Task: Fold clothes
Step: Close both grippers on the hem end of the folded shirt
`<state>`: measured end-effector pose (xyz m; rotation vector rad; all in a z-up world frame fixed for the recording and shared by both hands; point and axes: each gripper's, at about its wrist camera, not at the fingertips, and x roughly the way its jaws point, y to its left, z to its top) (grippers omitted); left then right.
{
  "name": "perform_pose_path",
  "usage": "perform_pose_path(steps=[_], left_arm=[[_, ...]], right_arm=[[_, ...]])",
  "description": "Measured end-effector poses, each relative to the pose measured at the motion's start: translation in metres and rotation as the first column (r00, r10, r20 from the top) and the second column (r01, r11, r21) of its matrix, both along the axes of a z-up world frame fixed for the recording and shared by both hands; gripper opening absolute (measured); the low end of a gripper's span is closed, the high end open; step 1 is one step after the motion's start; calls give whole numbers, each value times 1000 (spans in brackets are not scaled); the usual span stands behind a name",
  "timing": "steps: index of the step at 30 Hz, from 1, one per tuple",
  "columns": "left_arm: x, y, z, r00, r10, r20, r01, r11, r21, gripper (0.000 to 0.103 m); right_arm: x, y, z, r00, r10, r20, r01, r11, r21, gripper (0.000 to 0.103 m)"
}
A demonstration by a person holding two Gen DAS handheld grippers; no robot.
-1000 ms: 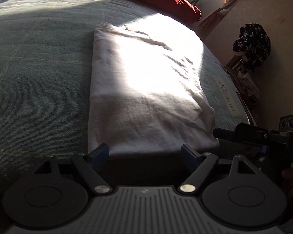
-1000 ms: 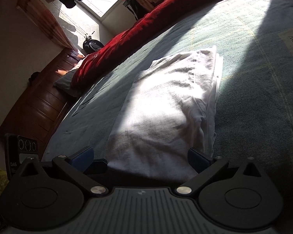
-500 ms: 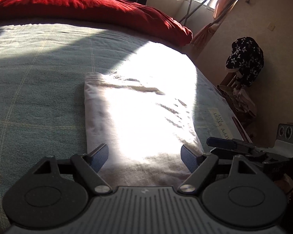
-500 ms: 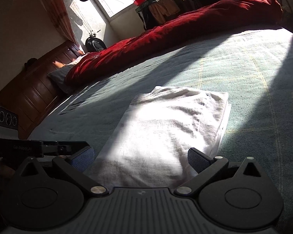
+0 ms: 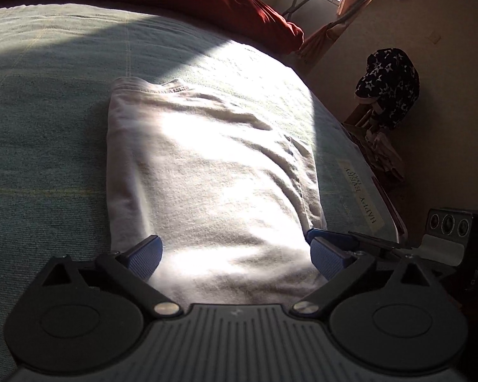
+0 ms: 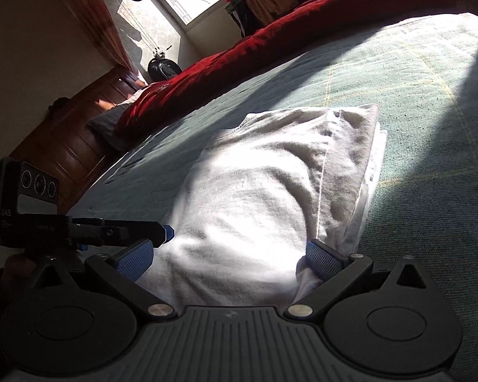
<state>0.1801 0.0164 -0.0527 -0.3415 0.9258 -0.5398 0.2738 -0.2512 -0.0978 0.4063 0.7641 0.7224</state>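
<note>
White garment (image 5: 207,172), likely a T-shirt, lies on the green bedspread (image 5: 41,146) as a long narrow strip, sides already turned in and layered edges showing along one flank. I have both tools at its near end: the left gripper (image 5: 235,254) and the right gripper (image 6: 231,256), fingers spread wide, cloth lying between the pads, nothing pinched. By my reading, the lengthwise folds are in; a crosswise fold appears to remain.

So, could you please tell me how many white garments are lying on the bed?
1: a folded white garment lies on the green bedspread, its near end between the open left gripper and right gripper. Others could be out of view.
</note>
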Motion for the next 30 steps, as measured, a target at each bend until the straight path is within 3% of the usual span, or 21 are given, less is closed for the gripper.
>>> perform_pose_path(steps=[5, 11, 16, 20, 30], left_arm=[[-1, 1, 11, 1000, -1, 18, 1, 1000, 11, 102], [-4, 5, 27, 999, 1, 47, -2, 999, 33, 102], [-4, 8, 39, 998, 2, 66, -6, 998, 59, 102], [5, 12, 38, 998, 44, 36, -47, 994, 99, 102], [15, 30, 24, 996, 80, -28, -79, 996, 32, 102]], right_arm=[[-1, 3, 2, 1000, 8, 17, -8, 1000, -11, 103], [-3, -8, 17, 999, -33, -21, 33, 999, 15, 103], [-8, -13, 31, 995, -99, 2, 99, 993, -64, 103], [-7, -12, 33, 993, -122, -3, 121, 989, -90, 103], [-5, -23, 33, 985, -170, -23, 167, 981, -102, 103]])
